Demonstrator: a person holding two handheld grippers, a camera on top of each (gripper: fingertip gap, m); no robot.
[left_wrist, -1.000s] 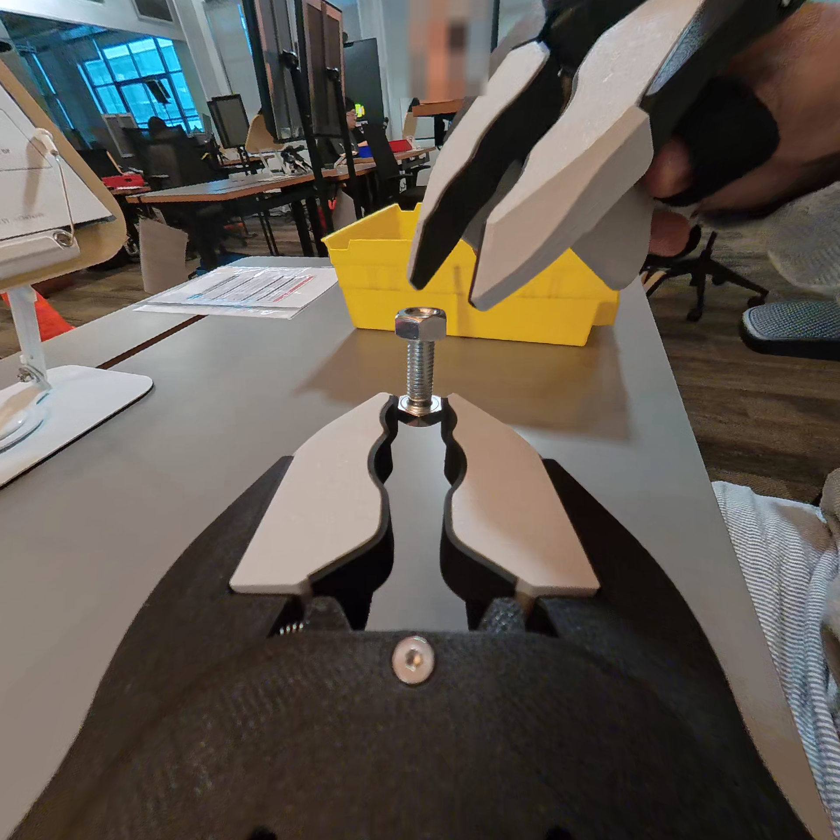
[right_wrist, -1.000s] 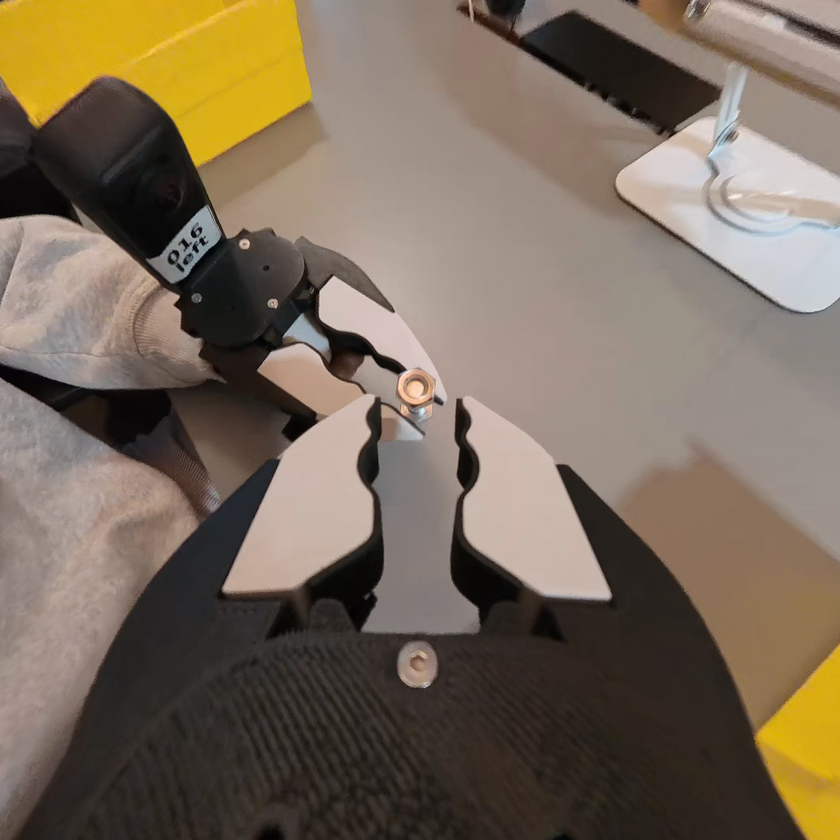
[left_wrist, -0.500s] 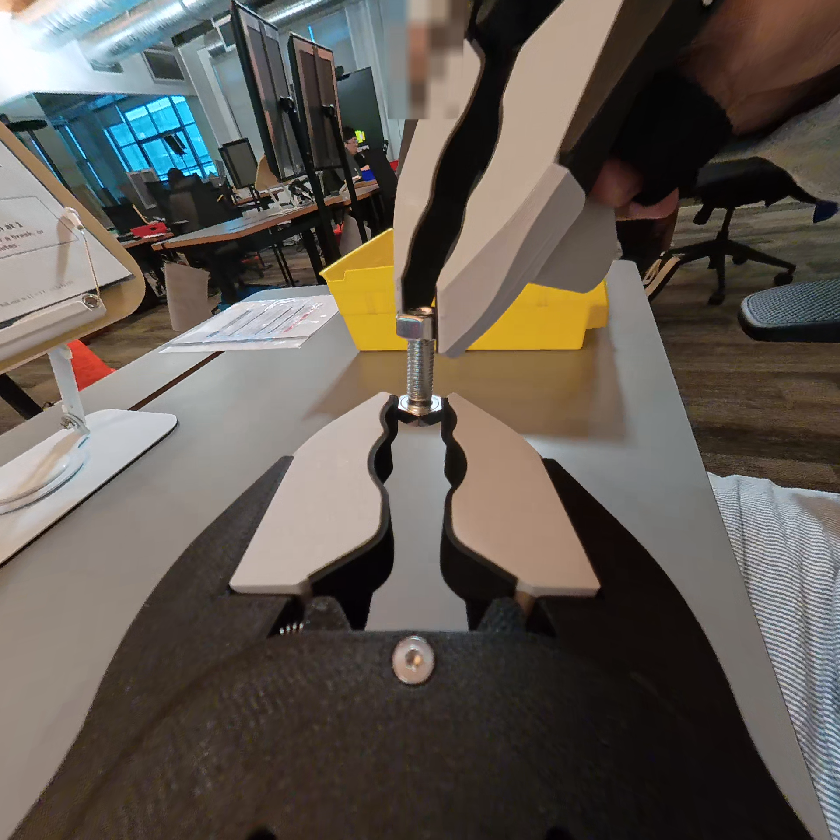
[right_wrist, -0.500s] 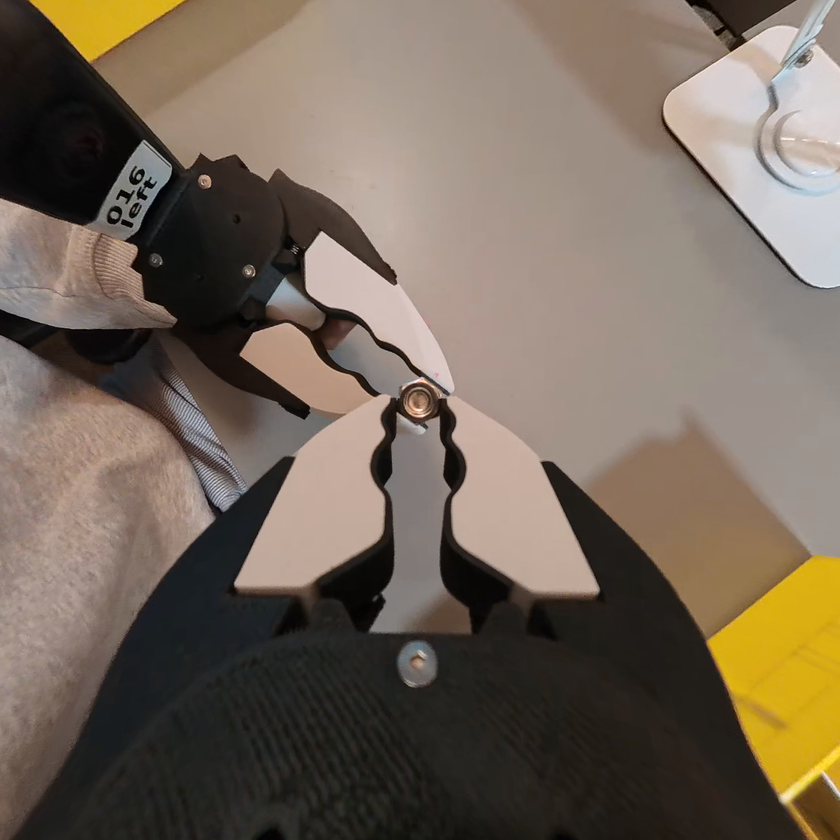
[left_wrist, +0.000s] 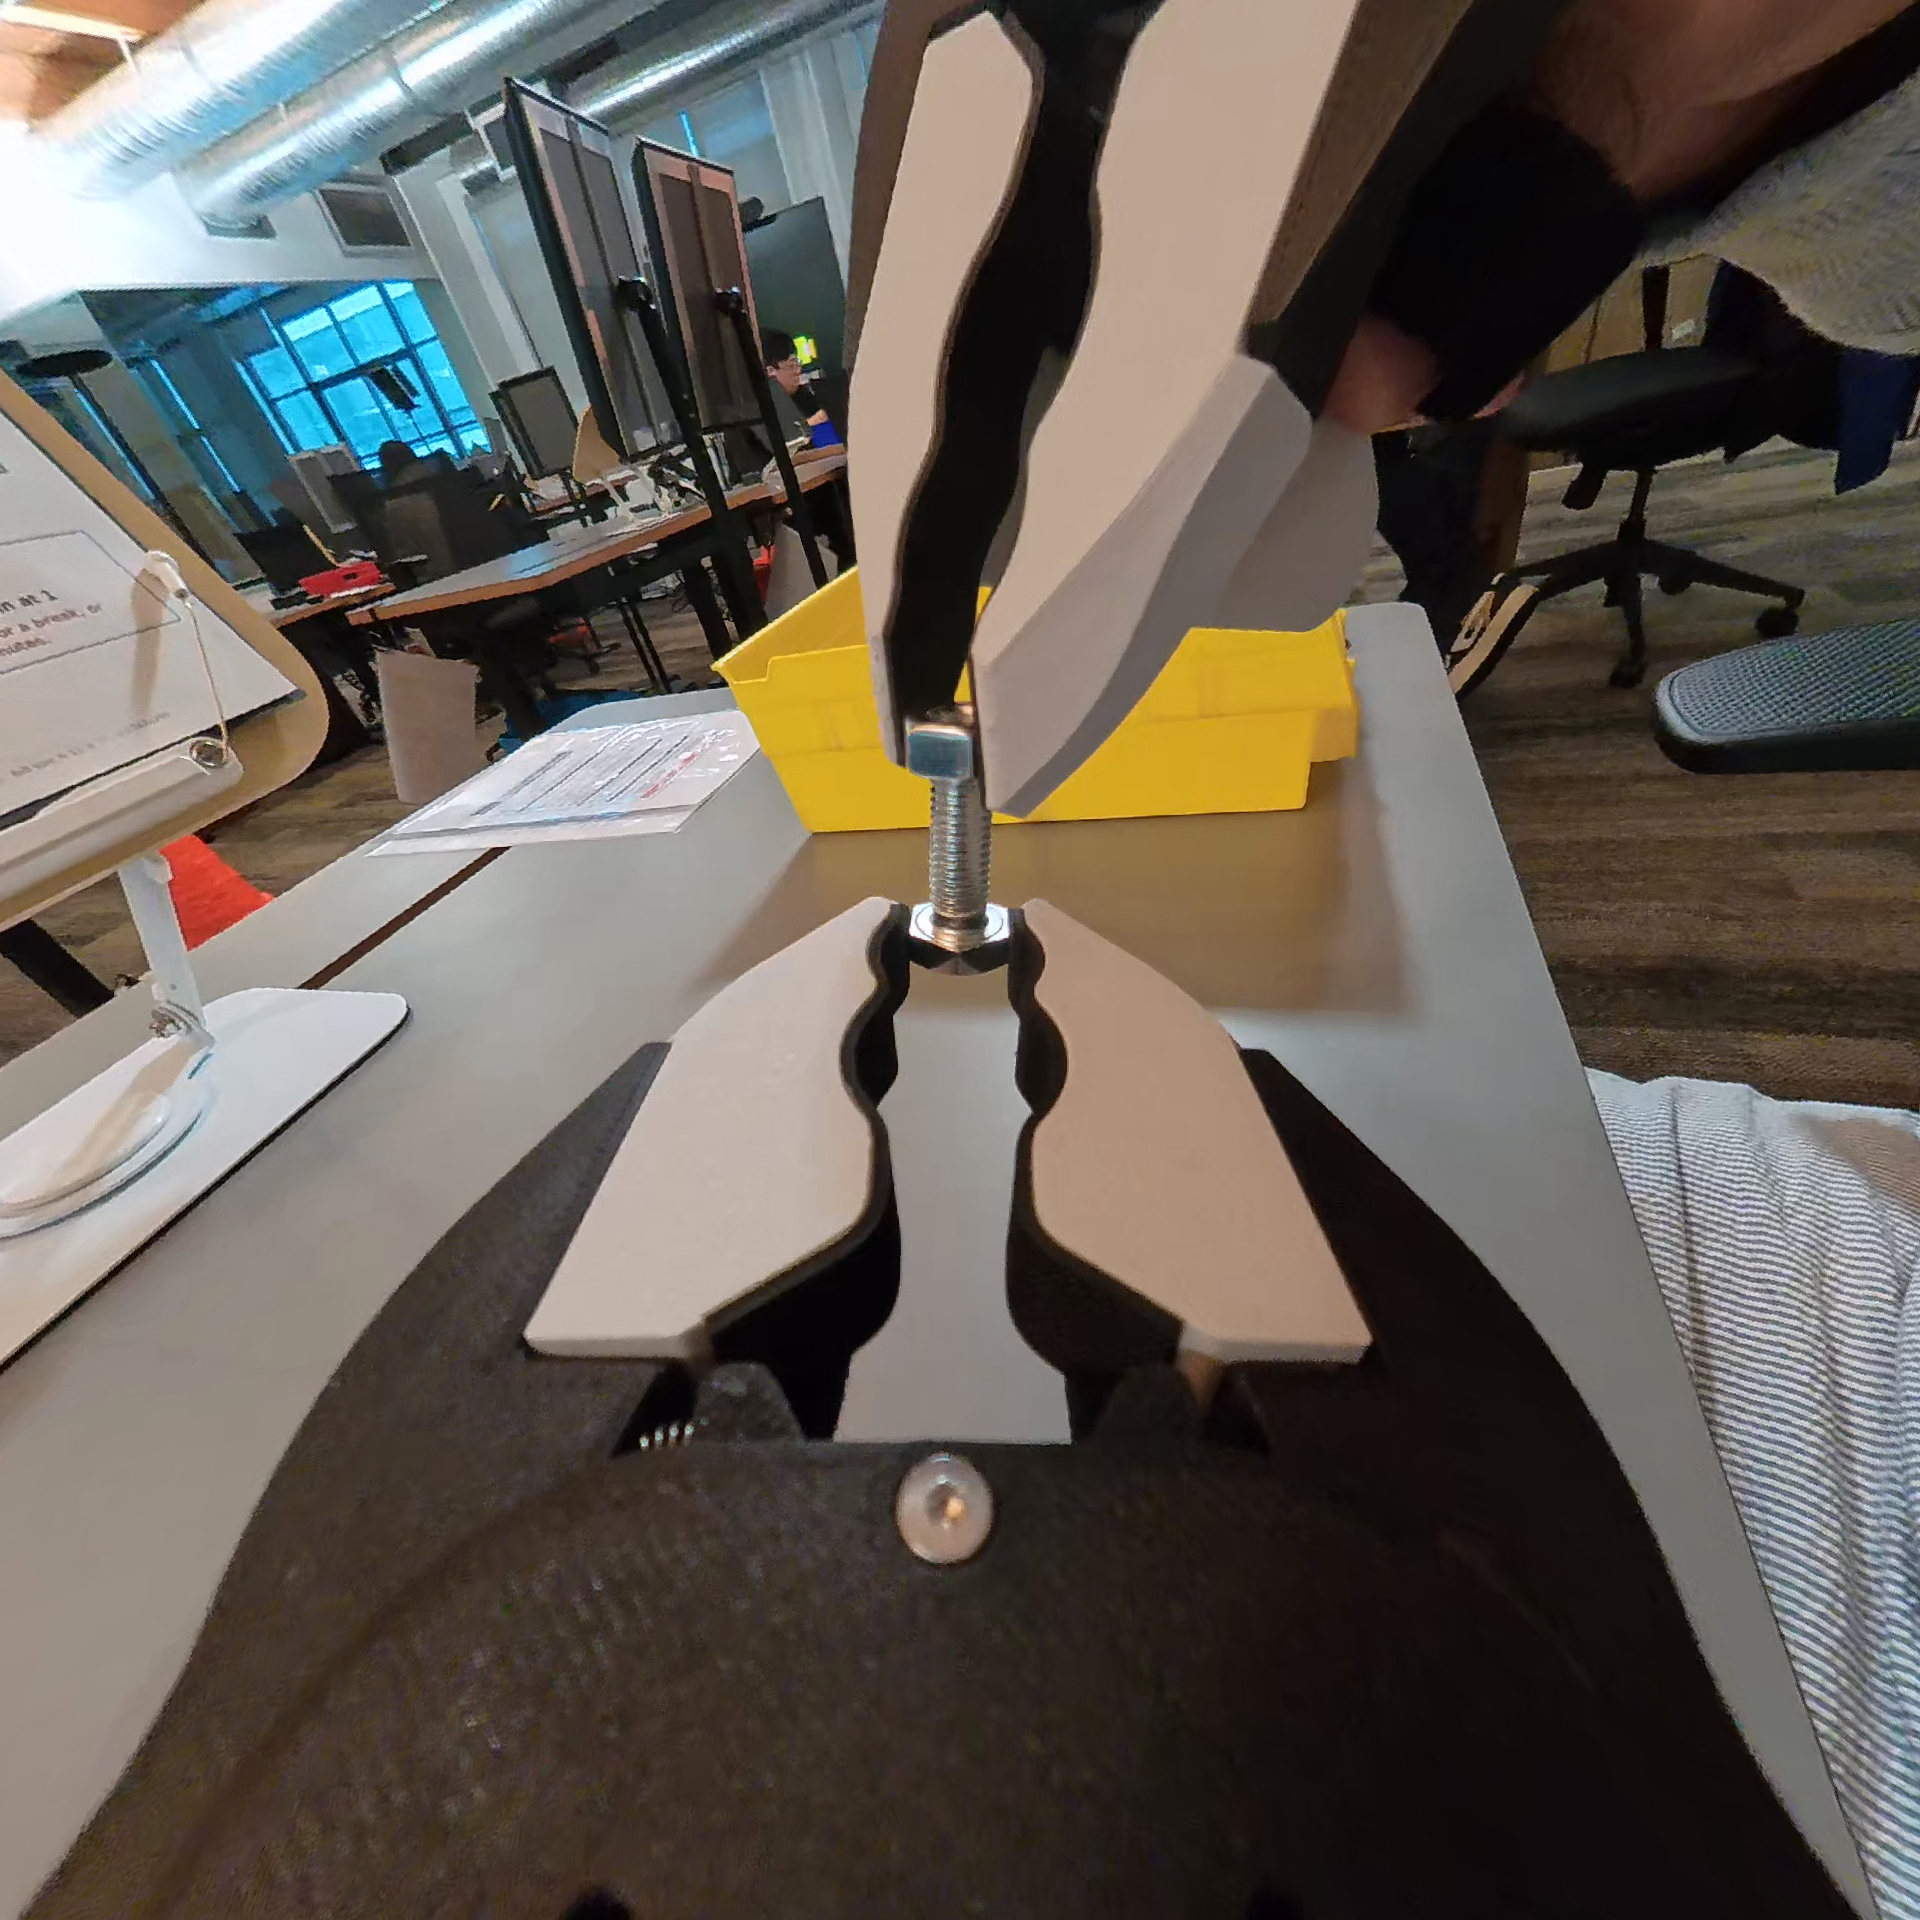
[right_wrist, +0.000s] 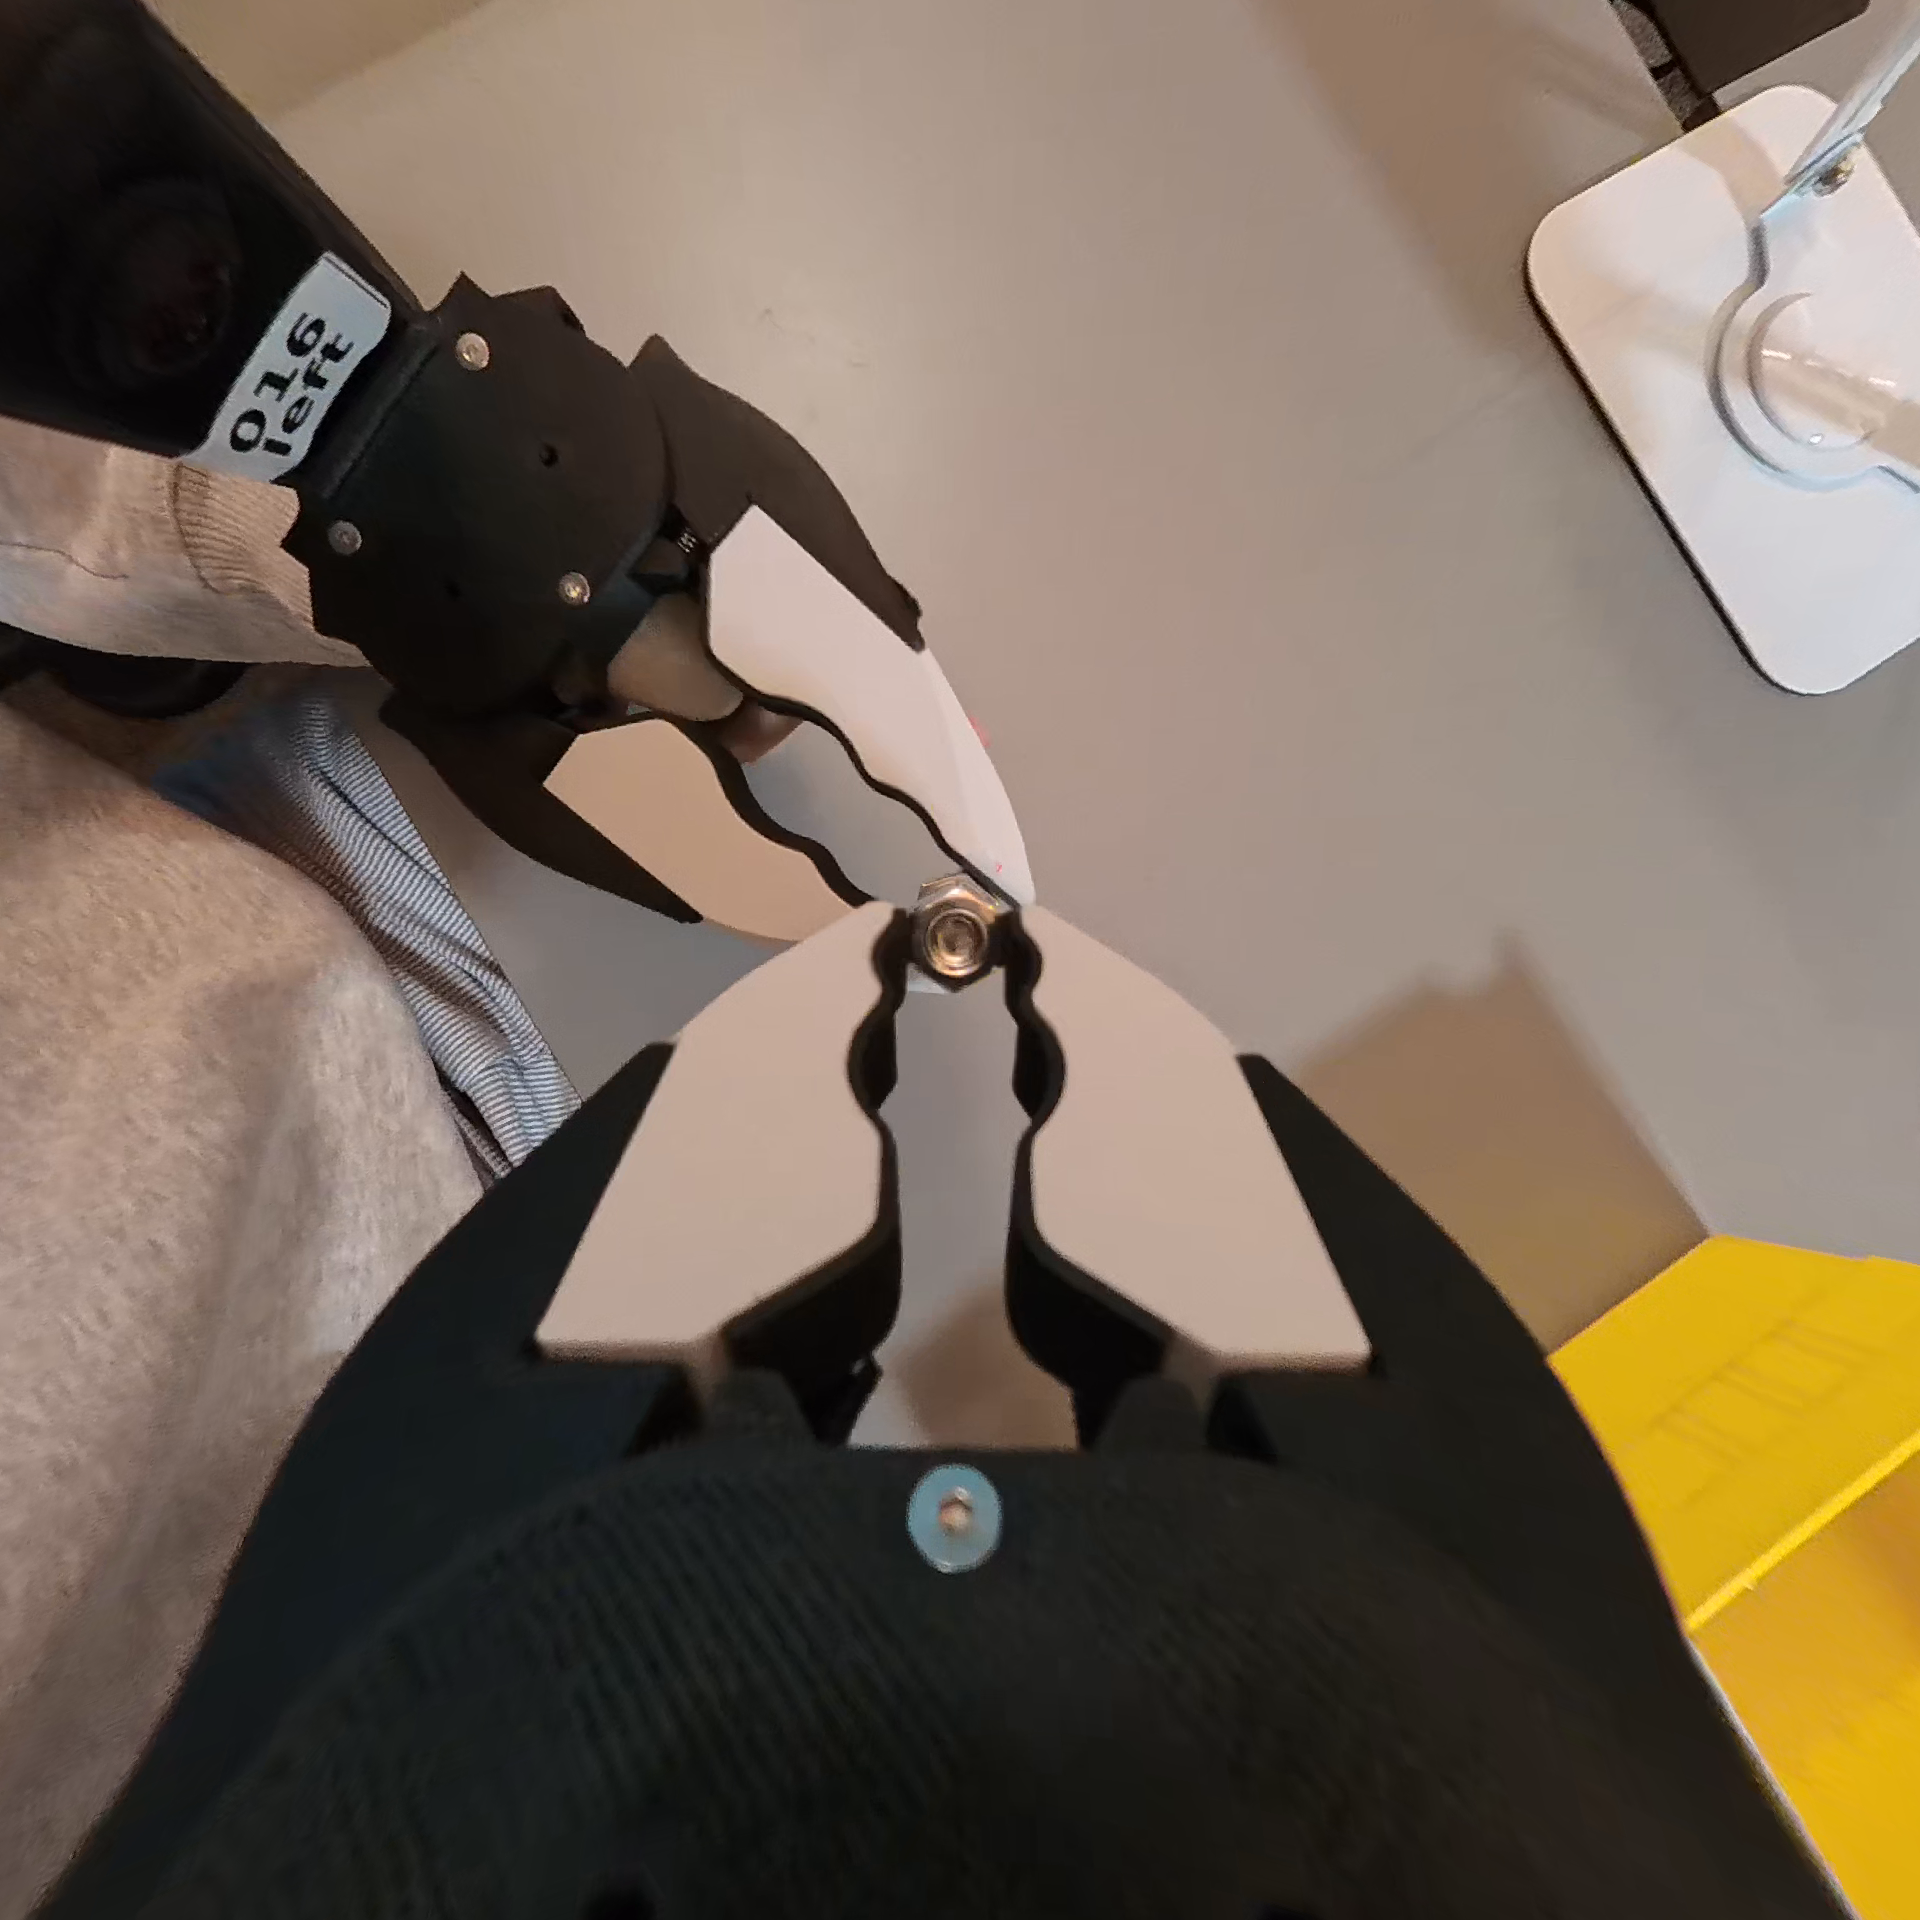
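Note:
A silver bolt (left_wrist: 958, 852) stands upright just above the grey table (left_wrist: 520, 987). My left gripper (left_wrist: 956, 928) is shut on the bolt's lower hex end. A hex nut (left_wrist: 940, 750) sits at the top of the thread. My right gripper (left_wrist: 951, 732) reaches down from above and is shut on that nut. In the right wrist view I look straight down on the nut (right_wrist: 954, 935), clamped between the right gripper's (right_wrist: 954, 923) tips. The left gripper (right_wrist: 971, 891) lies just beneath, coming in from the upper left. The bolt's shaft is hidden there.
A yellow bin (left_wrist: 1164, 748) stands behind the bolt and also shows in the right wrist view (right_wrist: 1766, 1475). A white stand base (left_wrist: 208, 1091) sits at the left. A plastic-sleeved sheet (left_wrist: 582, 779) lies beyond it. The table's right edge (left_wrist: 1538, 1039) is close. The grippers are tip to tip, or close to it.
My right gripper came down from above the bolt and shut on the nut at its top. The left gripper kept hold of the bolt's lower end.

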